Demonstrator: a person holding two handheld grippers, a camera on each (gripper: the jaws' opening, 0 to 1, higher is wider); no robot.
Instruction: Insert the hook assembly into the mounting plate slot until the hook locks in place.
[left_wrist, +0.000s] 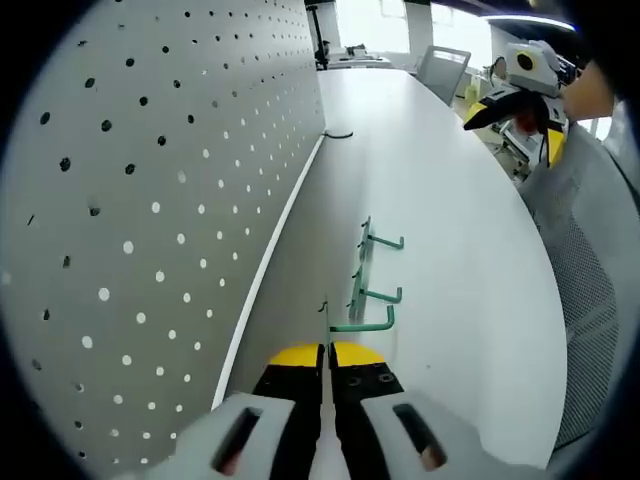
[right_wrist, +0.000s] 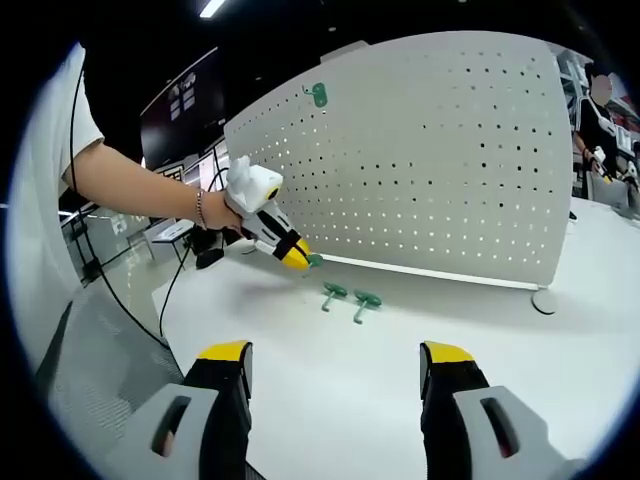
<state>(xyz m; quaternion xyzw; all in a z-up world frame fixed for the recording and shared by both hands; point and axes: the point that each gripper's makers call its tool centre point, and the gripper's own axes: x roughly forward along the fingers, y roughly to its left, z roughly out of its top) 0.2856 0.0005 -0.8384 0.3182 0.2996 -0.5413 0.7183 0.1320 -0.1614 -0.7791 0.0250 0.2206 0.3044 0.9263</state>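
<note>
Pegboard (right_wrist: 430, 170) upright on white tabletop (right_wrist: 400, 370). Left tongs (left_wrist: 326, 352) closed on green hook (left_wrist: 362, 322) near pegboard's base. 2 more green hooks (right_wrist: 345, 297) lie on tabletop just in front of pegboard. 1 green hook (right_wrist: 318, 95) hangs high on pegboard. Right tongs (right_wrist: 337, 360) open, holding nothing, well back from pegboard.

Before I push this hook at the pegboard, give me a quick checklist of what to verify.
1. Left gripper shut on the held hook: ok, fingers closed with it at their tips.
2. Right gripper open and empty: ok.
3. Held hook seated in the pegboard: not ok, it is low by the table, short of the board.
4. Hook prongs lined up with holes: cannot tell.
5. Two spare hooks in sight on the table: ok.
</note>
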